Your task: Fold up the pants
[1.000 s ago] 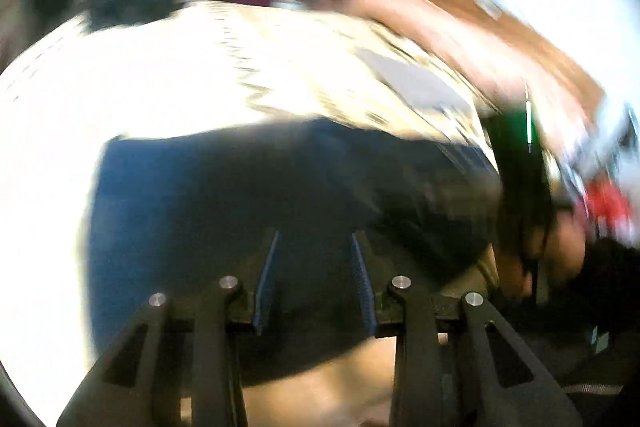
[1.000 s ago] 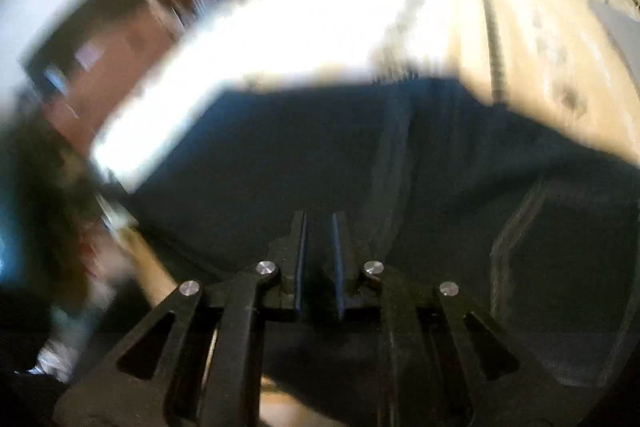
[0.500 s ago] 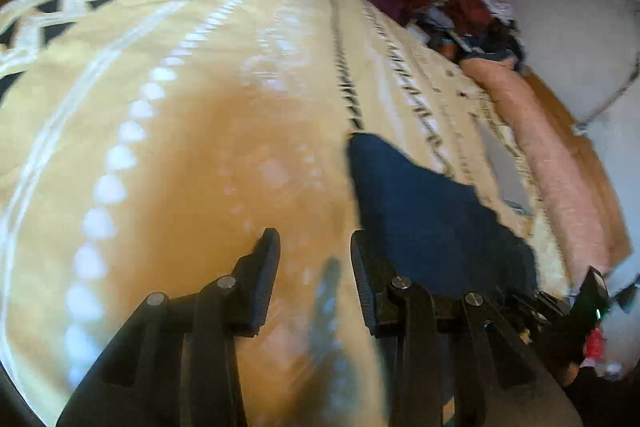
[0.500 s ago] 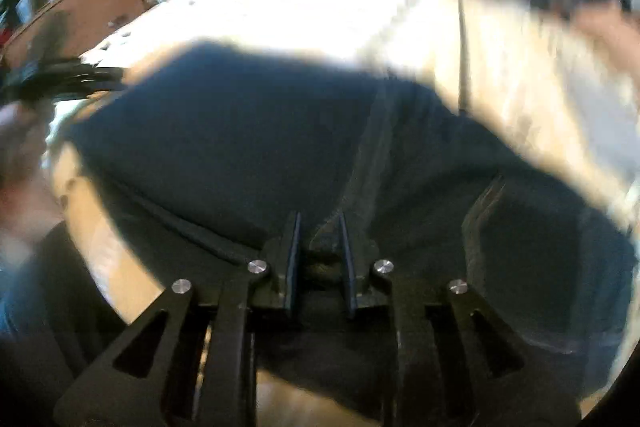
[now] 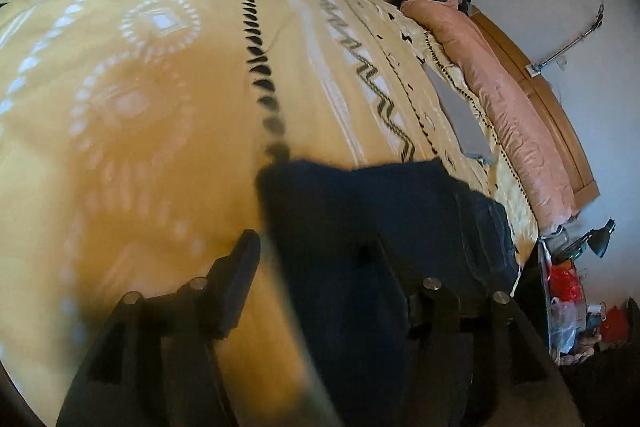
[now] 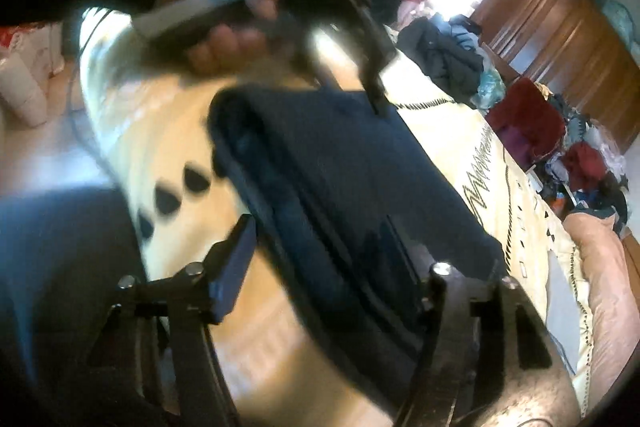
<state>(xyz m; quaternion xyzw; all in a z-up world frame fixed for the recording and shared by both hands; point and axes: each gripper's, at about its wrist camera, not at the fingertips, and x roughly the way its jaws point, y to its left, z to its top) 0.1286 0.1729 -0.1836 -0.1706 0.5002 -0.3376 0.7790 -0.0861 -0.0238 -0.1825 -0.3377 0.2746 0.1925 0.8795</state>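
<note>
Folded now into a compact dark stack, pants (image 6: 360,183) on the yellow bed (image 5: 132,131). Half a second back, right gripper (image 6: 320,247) clamped on cloth; now spread wide, like left gripper (image 5: 316,259). Fold apparently near finished.

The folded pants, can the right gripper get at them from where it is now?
Probably yes. The right gripper is open and the pants already lie between its jaws on the bedspread, nothing in between.
</note>
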